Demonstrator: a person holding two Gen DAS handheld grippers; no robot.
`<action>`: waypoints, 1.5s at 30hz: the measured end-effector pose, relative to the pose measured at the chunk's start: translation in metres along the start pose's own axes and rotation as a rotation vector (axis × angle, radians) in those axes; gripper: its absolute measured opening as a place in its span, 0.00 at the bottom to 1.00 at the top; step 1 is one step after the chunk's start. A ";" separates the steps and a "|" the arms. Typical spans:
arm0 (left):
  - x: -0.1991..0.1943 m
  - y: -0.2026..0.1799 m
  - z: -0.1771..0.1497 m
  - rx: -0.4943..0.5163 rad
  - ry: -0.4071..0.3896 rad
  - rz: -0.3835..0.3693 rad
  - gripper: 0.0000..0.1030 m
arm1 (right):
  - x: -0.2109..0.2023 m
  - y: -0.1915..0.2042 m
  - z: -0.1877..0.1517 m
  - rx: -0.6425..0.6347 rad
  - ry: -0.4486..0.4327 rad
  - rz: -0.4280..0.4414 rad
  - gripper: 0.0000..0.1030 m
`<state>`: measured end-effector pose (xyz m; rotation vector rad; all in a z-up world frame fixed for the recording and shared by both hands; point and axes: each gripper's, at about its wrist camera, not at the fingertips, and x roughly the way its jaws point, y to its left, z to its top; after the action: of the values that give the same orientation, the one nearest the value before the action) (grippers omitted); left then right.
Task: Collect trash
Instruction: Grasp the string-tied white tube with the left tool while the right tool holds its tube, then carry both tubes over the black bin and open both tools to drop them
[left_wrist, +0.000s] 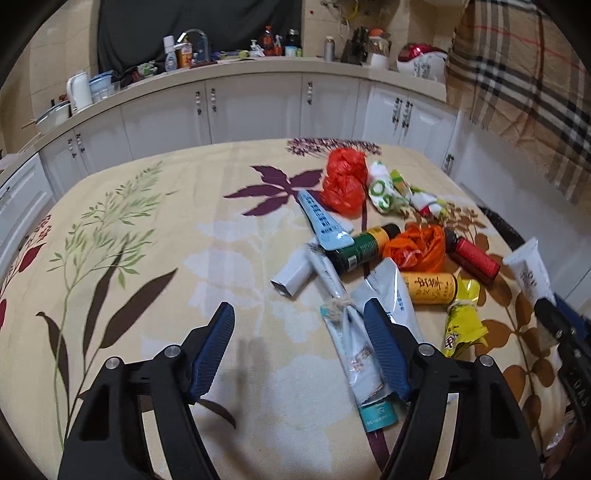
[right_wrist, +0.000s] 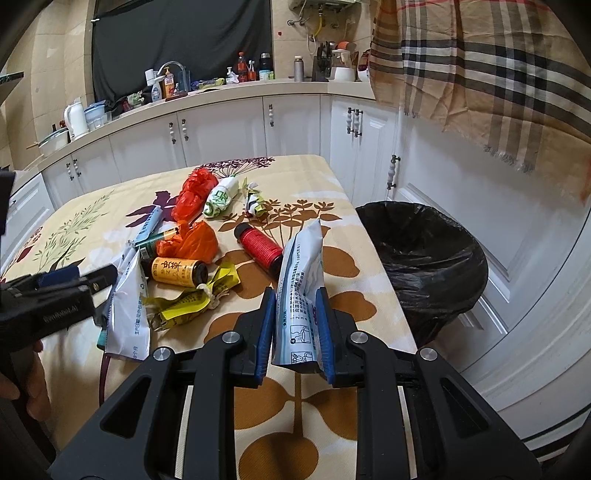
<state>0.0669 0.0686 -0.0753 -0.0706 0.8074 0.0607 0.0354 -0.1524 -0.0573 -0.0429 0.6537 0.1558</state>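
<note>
Trash lies in a heap on the floral tablecloth (left_wrist: 147, 221): a red plastic bag (left_wrist: 343, 181), an orange bag (left_wrist: 417, 247), a green can (left_wrist: 362, 247), a yellow can (left_wrist: 432, 288), a red can (left_wrist: 474, 258) and a yellow wrapper (left_wrist: 461, 325). My left gripper (left_wrist: 299, 306) hangs open over the cloth. Nothing is between its fingers, and a knotted pale wrapper (left_wrist: 351, 347) lies against its right finger. My right gripper (right_wrist: 297, 291) is shut on a white-and-blue pouch (right_wrist: 303, 251), held upright beside the black-lined bin (right_wrist: 461, 229).
The bin stands on the floor off the table's right edge. White cabinets (left_wrist: 255, 110) and a cluttered counter run behind the table. A plaid cloth (right_wrist: 480, 74) hangs at the upper right. A person's hand (right_wrist: 33, 391) shows at the left edge.
</note>
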 end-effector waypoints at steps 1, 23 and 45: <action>0.002 -0.001 0.000 0.003 0.008 -0.003 0.68 | 0.000 -0.001 0.000 0.001 0.000 0.000 0.21; 0.003 0.009 -0.013 0.011 0.041 -0.073 0.16 | 0.003 -0.001 0.005 -0.001 -0.012 0.018 0.21; -0.038 -0.056 0.049 0.099 -0.196 -0.169 0.15 | -0.014 -0.048 0.046 0.009 -0.156 -0.105 0.21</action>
<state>0.0806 0.0163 -0.0120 -0.0379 0.6049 -0.1305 0.0600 -0.1976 -0.0125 -0.0559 0.4950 0.0544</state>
